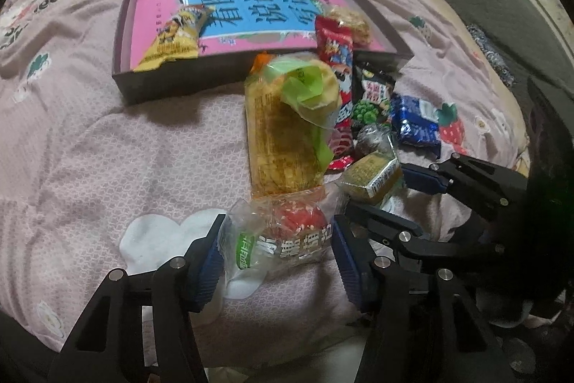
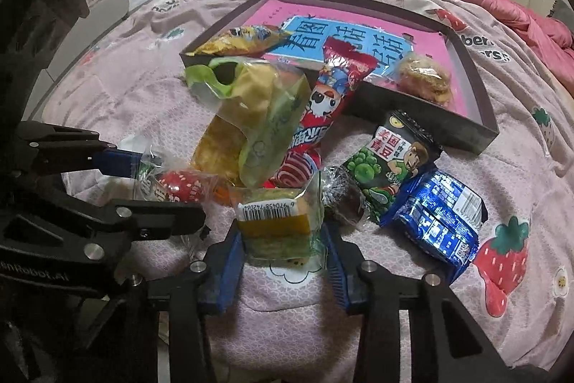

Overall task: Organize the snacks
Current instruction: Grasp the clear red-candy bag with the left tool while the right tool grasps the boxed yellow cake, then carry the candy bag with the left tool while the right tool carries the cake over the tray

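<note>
My left gripper (image 1: pixel 276 257) brackets a clear-wrapped red candy (image 1: pixel 287 232), blue pads touching its wrapper on both sides. My right gripper (image 2: pixel 283 250) closes on a small green-and-yellow cake packet (image 2: pixel 274 225) just right of it. Both sit at the near edge of a snack pile on a pink strawberry quilt (image 1: pixel 89 149). Beyond, a shallow dark box (image 1: pixel 122 38) holds a yellow bag (image 1: pixel 175 38) and a cookie pack (image 1: pixel 349 22).
</note>
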Motion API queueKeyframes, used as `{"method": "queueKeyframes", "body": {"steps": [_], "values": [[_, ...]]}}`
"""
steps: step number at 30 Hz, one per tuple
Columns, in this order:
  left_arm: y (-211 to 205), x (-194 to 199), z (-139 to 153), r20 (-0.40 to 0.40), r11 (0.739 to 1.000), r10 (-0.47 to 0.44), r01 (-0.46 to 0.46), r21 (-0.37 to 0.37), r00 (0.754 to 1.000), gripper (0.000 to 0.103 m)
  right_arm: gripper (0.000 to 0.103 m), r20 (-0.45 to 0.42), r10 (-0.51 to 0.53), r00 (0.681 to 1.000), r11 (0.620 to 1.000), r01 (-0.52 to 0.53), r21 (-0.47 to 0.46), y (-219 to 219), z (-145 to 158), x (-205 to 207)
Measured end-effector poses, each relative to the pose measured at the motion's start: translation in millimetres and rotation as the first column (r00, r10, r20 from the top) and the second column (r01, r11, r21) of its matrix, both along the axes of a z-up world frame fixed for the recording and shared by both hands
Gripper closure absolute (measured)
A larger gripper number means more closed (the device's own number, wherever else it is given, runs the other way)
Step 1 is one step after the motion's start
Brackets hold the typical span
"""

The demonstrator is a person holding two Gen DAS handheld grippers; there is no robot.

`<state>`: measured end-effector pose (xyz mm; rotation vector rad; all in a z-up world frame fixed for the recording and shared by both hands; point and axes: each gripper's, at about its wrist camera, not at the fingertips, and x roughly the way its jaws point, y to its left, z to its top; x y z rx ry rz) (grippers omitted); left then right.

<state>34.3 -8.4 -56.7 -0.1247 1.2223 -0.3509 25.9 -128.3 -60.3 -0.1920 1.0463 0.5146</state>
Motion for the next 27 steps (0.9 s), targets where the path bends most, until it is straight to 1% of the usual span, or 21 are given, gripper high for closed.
{"method": "queueKeyframes", "body": {"steps": [6, 15, 19, 27], "values": [[15, -6, 25, 0.066, 0.999, 0.027, -0.023, -0.049, 0.997, 0.045, 0.061, 0.031, -0.008, 0.999, 0.998, 0.007, 0.056, -7, 13, -3], [33, -7, 49, 0.15, 0.993, 0.084, -0.07, -0.094, 0.985, 0.045, 0.061, 0.097, -0.057, 0.994, 0.989, 0.043, 0.139, -23, 36, -1], [37, -6, 55, 0.178, 0.992, 0.098, -0.082, -0.094, 0.979, 0.045, 0.061, 0.116, -0.087, 0.989, 0.984, 0.067, 0.163, -31, 42, 3], [43, -4, 65, 0.236, 0.991, 0.12, -0.103, -0.086, 0.964, 0.045, 0.061, 0.161, -0.113, 0.98, 0.982, 0.085, 0.169, -41, 51, 7]]}}
